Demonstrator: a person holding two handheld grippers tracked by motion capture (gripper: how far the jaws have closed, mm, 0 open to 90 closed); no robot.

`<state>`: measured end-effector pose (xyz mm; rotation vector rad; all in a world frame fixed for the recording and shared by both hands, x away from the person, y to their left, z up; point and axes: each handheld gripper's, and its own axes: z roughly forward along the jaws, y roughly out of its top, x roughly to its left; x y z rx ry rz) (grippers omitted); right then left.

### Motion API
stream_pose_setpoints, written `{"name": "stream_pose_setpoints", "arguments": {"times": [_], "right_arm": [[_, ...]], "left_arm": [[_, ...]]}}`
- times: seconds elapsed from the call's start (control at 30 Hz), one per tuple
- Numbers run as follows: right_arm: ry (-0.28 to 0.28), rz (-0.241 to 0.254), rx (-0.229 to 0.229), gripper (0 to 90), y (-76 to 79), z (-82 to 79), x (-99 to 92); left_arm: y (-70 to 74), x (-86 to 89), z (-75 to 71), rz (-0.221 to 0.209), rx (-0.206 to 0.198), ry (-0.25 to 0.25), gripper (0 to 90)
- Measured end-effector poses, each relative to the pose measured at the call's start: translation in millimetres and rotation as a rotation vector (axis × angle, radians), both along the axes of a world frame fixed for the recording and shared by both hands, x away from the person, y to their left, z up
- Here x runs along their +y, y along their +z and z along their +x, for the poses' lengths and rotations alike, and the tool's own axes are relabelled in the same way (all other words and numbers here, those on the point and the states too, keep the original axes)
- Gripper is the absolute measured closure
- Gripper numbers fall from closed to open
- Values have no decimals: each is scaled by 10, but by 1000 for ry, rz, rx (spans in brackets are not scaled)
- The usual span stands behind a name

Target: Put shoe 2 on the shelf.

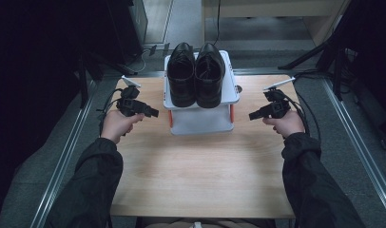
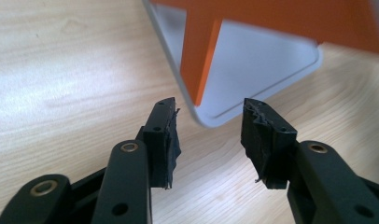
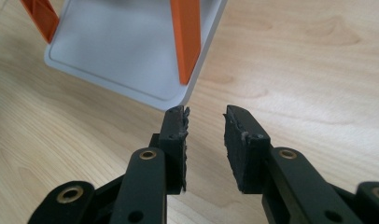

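1. Both my grippers sat low beside the rack [image 1: 200, 118], the left gripper [image 1: 154, 113] at its left side and the right gripper [image 1: 252, 115] at its right, each aimed inward at the lower shelf.
2. The left one's jaws stood apart with nothing between them; in the left gripper view its tips [image 2: 208, 119] framed a corner of the white base [image 2: 253, 70] and an orange leg [image 2: 199, 60], not yet touching.
3. The right one's jaws were likewise apart and empty, just short of the base corner [image 3: 131, 60] in the right gripper view.
4. The rack stood at the far middle of the table [image 1: 200, 175], with a pair of black shoes [image 1: 196, 76] side by side on its top shelf.
5. The shoes' long axes ran away from me, toes toward the far edge, heels nearest me, as far as I could judge.
6. I judged the work barely begun: nothing gripped, nothing lifted. Closing on the rack's two sides was all still to do.
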<state>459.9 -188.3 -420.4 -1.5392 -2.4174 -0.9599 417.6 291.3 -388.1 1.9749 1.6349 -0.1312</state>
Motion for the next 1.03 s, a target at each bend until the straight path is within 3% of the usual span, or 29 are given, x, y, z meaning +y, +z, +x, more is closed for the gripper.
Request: {"name": "stream_pose_setpoints", "arguments": {"times": [0.07,0.23,0.5,0.87,1.03], "right_arm": [[5,6,-1,692,-76,-57,20],[26,-3,-13,686,-236,-173,48],[36,-20,-25,677,-327,-269,23],[39,-17,-40,677,-385,-322,-14],[38,-12,-32,677,-418,-337,-14]], "left_arm": [[-64,-7,-37,-24,-1,4,553],[-242,-98,-145,-14,5,-16,547],[-416,-194,-268,-25,-1,-27,535],[-438,-195,-364,-4,-49,-38,502],[-461,-176,-381,-19,-65,-32,496]]}}
